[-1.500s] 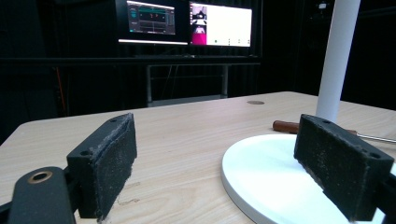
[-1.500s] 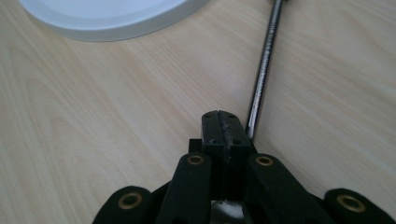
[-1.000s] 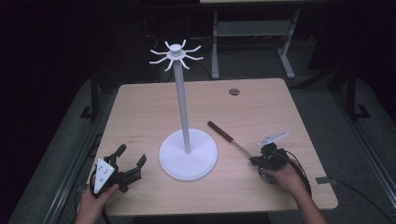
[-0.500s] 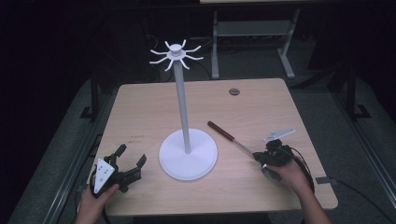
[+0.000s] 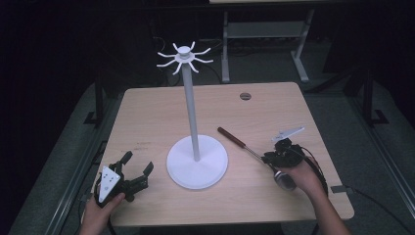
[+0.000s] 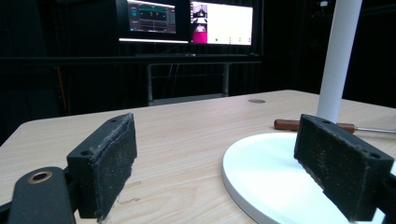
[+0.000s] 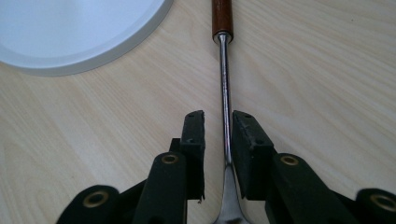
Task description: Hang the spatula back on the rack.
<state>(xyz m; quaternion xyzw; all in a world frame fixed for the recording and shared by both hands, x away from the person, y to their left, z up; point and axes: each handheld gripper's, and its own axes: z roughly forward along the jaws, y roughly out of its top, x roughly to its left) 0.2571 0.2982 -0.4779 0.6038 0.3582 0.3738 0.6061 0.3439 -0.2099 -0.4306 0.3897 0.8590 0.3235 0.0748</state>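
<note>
While the left tool (image 5: 133, 172) rests wide open at the table's (image 5: 147, 112) near corner, the right tool (image 7: 218, 122) straddles the ladle's (image 7: 225, 100) metal shaft beside the white stand (image 5: 196, 164), nearly closed, so squeezing and lifting likely follow.

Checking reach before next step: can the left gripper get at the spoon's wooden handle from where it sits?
Probably not directly. The left gripper rests open at the near-left corner, and the white stand base lies between it and the wooden handle; it would have to go around or over.
</note>
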